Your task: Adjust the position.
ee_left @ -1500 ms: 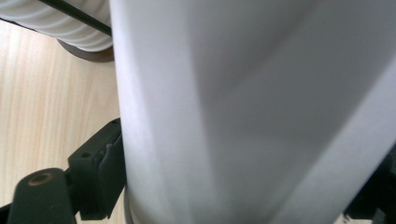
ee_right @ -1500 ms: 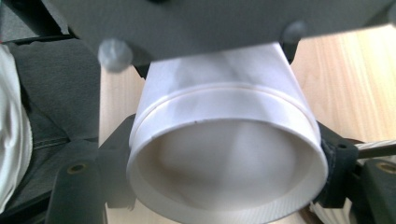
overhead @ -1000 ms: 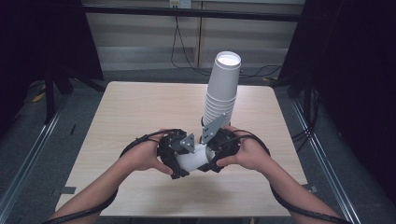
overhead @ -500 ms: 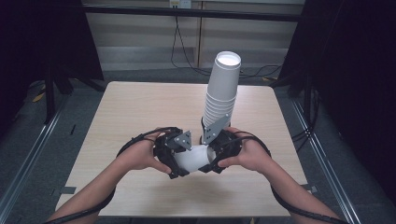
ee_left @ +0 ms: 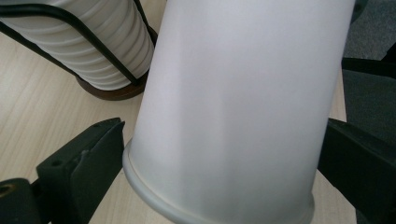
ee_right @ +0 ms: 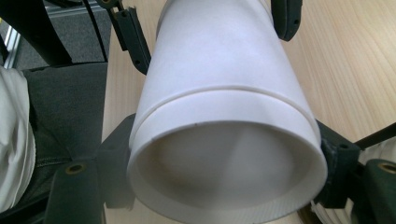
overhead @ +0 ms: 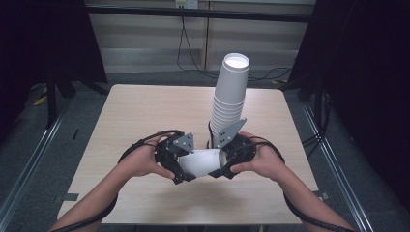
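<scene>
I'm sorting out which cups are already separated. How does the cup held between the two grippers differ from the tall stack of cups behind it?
The held cup lies on its side above the table; the stack of cups rises from its dark base, leaning slightly. The held cup is clamped by the left gripper and right gripper; the stack is ungripped. The held cup is apart; the stack is nested. Both are plain white.

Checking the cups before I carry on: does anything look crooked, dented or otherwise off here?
The tall stack of white cups in its wire holder leans to the right instead of standing straight. The cups held sideways between the left gripper and right gripper are two nested ones, with a seam near the rim; no dents visible.
</scene>
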A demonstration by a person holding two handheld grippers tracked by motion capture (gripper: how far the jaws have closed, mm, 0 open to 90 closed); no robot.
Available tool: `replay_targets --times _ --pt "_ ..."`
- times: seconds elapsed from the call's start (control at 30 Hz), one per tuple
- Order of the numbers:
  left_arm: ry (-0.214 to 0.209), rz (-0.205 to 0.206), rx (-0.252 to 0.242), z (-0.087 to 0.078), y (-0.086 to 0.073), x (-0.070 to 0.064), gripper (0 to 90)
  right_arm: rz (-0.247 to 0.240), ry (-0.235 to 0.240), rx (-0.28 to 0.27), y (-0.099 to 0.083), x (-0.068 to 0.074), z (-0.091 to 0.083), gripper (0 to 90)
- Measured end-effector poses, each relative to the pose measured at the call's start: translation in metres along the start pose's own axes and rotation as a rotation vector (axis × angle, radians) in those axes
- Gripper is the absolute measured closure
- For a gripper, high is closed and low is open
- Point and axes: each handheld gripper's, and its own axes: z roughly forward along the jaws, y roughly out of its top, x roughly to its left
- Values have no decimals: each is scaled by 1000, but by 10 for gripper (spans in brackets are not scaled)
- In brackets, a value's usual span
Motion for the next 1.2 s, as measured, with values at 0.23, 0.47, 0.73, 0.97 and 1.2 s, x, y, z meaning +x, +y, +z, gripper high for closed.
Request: replay_targets --times 0.23,0.47,0.73,0.97,1.2 --pt "-3 -3 -32 2 -5 1 28 15 -2 -17 -3 0 -2 254" --pt "-4 18 -46 6 -7 -2 27 8 8 -51 -3 1 -3 253" --pt "2 25 -69 7 -8 -1 92 14 19 -69 -2 0 -3 251" --pt "1 26 -55 9 -9 -2 111 9 18 -59 -3 0 -2 251" --pt "10 22 -34 8 -8 -3 133 21 22 -45 -4 0 1 248"
